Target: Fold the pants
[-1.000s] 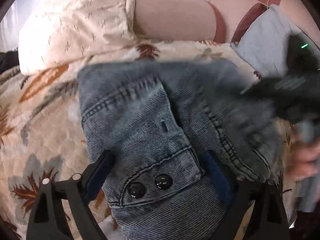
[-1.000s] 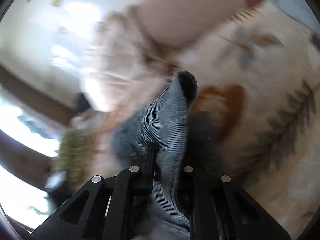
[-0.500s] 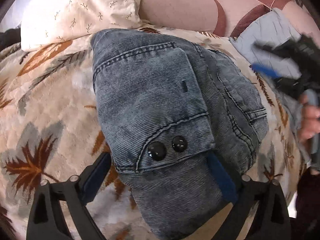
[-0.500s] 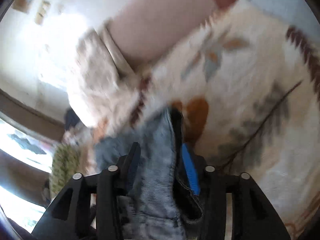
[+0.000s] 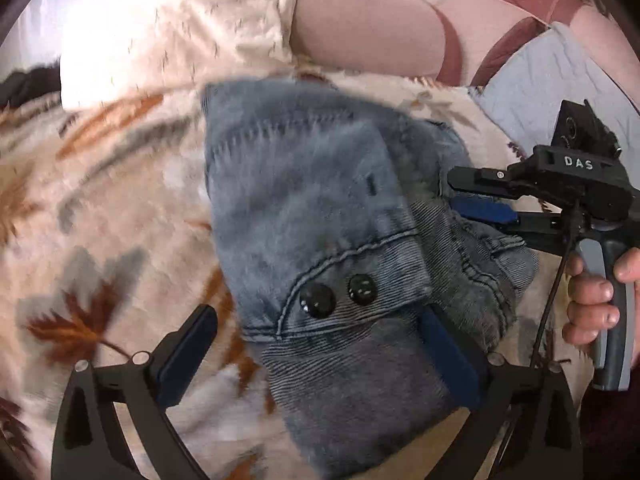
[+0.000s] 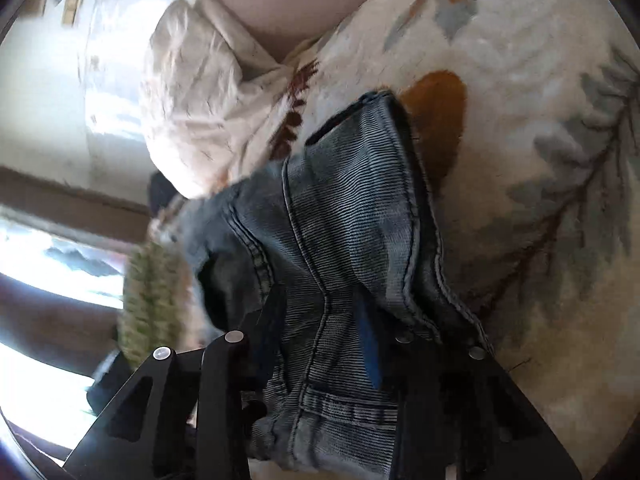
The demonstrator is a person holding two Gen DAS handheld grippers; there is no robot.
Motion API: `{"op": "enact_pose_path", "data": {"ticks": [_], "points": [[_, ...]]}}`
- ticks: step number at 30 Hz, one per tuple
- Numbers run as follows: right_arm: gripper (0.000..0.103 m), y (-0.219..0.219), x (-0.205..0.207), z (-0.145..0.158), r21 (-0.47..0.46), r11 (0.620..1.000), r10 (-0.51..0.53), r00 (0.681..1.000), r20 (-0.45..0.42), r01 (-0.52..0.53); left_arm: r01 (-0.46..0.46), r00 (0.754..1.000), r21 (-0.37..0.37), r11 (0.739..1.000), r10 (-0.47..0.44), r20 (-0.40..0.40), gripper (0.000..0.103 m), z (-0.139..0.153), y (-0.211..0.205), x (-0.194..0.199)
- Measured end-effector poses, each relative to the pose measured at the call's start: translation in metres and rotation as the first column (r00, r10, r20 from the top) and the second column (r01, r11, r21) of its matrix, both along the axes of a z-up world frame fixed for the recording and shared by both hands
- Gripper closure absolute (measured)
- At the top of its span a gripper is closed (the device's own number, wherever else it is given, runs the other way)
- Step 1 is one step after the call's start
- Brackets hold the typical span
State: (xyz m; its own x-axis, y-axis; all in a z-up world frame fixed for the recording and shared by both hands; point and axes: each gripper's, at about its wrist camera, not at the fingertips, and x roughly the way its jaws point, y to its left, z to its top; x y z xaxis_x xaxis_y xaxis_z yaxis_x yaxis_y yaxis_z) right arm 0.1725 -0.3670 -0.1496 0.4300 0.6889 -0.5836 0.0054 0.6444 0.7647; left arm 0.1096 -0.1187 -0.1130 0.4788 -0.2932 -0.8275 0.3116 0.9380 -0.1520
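A folded bundle of grey-blue jeans (image 5: 320,220) with two black buttons (image 5: 362,290) lies on a leaf-patterned blanket (image 5: 100,240). My left gripper (image 5: 318,314) stands wide over the bundle's near end. Its jaws are closing slightly, with the denim between them and the pads not pressing. My right gripper (image 5: 451,192) reaches in at the bundle's right edge, held by a person's hand (image 5: 592,300). In the right wrist view, a thick fold of the jeans (image 6: 348,208) fills the gap of the right gripper (image 6: 318,296). Those jaws are closing and part of the blue pad (image 6: 370,344) still shows.
A cream pillow (image 5: 180,28) and a pink bolster (image 5: 360,32) lie just behind the jeans. A pale blue cloth (image 5: 540,92) sits at the back right. In the right wrist view, a green knitted thing (image 6: 148,300) and a bright window are off to the left.
The right gripper, shut on a thin fold a second ago, opened, lifted away, then came back down onto the bundle's right edge. The jeans now lie folded over. The left gripper has barely moved.
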Motion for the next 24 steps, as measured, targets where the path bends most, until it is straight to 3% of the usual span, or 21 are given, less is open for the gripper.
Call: {"op": "enact_pose_path", "data": {"ticks": [5, 8, 12, 18, 21, 24], "points": [[0.065, -0.007, -0.007, 0.033, 0.012, 1.000, 0.006, 0.997, 0.076, -0.006, -0.022, 0.987, 0.001, 1.000, 0.022, 0.162, 0.005, 0.062, 0.013, 0.008], [0.065, -0.001, -0.018, 0.057, 0.016, 0.998, 0.056, 0.990, 0.127, -0.058, -0.079, 0.977, 0.051, 0.996, 0.067, 0.201, 0.005, 0.073, 0.011, 0.040], [0.063, 0.026, -0.024, 0.061, -0.031, 0.988, 0.155, 0.977, 0.146, -0.153, -0.111, 0.984, 0.111, 0.988, 0.094, 0.148, 0.005, 0.049, 0.000, 0.087], [0.063, 0.050, -0.048, 0.047, -0.110, 0.961, 0.270, 0.940, 0.206, -0.252, -0.183, 0.982, 0.169, 0.968, 0.172, 0.079, 0.004, 0.003, -0.010, 0.127], [0.064, 0.053, -0.046, 0.025, -0.110, 0.956, 0.287, 0.944, 0.159, -0.272, -0.182, 0.982, 0.214, 0.960, 0.165, 0.097, 0.000, -0.010, -0.016, 0.127], [0.071, 0.051, -0.037, 0.003, -0.093, 0.956, 0.287, 0.953, 0.096, -0.278, -0.173, 0.982, 0.231, 0.957, 0.149, 0.119, 0.000, -0.018, -0.018, 0.128]]}}
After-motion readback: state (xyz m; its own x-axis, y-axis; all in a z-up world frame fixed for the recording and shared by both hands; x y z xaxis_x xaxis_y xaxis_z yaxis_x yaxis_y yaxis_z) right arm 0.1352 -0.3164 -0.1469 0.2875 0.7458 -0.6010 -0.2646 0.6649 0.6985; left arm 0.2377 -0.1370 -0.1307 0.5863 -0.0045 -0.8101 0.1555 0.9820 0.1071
